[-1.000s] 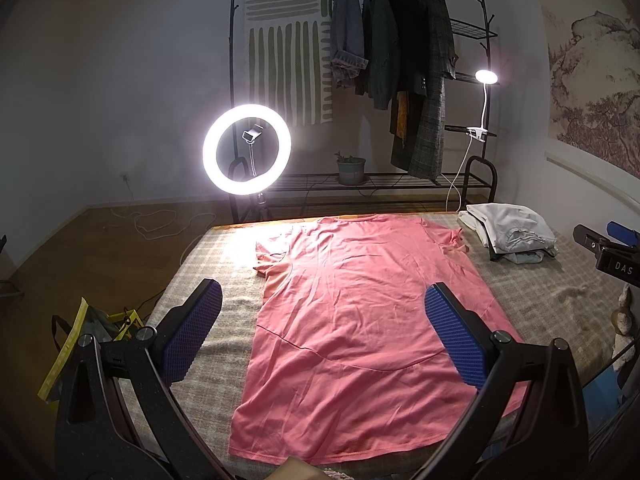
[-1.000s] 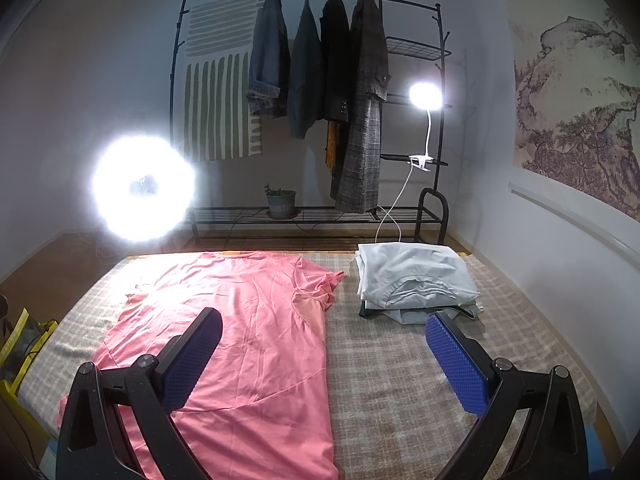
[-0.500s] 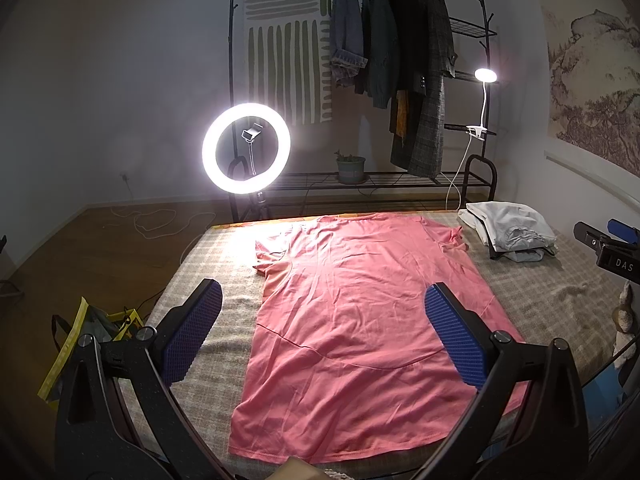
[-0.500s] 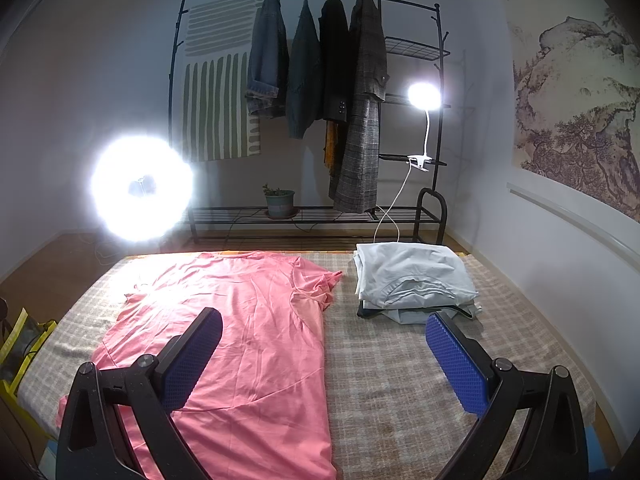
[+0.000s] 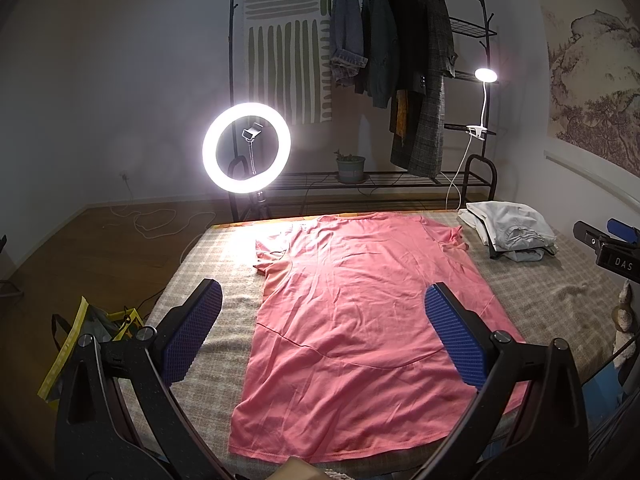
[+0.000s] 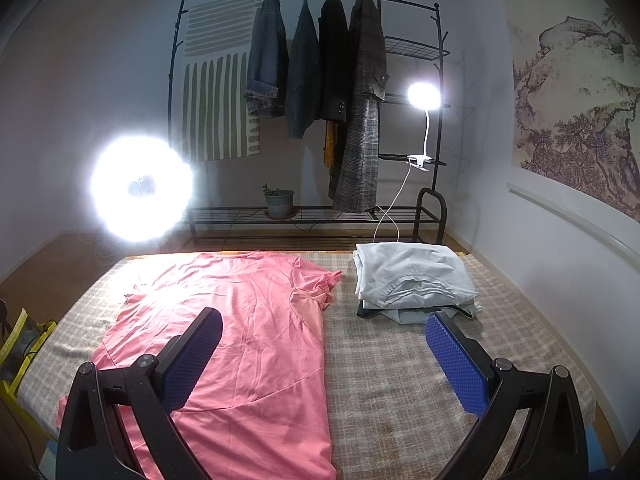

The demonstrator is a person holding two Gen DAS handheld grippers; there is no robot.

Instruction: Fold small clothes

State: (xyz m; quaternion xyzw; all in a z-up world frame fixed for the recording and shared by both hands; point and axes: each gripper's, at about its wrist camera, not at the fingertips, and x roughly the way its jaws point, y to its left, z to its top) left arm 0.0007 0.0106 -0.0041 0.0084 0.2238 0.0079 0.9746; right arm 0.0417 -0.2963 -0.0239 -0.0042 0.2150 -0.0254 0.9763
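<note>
A pink T-shirt (image 5: 360, 312) lies spread flat on the checked bed cover (image 5: 216, 268), neck toward the far end, hem near me. It also fills the left half of the right wrist view (image 6: 248, 320). My left gripper (image 5: 322, 320) hovers open above the shirt's lower half, its blue pads wide apart with nothing between them. My right gripper (image 6: 324, 344) hangs open over the shirt's right edge and the bare cover. The right gripper's body (image 5: 604, 244) shows at the right edge of the left wrist view.
A stack of folded pale clothes (image 6: 412, 280) sits at the bed's far right corner. Beyond the bed stand a lit ring light (image 5: 246, 148), a clothes rack (image 6: 320, 80) with hanging coats, a clip lamp (image 6: 424, 96) and a potted plant (image 6: 278, 200). A yellow bag (image 5: 80, 332) lies on the floor left.
Both views have shifted very slightly; the shirt and the folded stack have not moved, and both grippers stay open.
</note>
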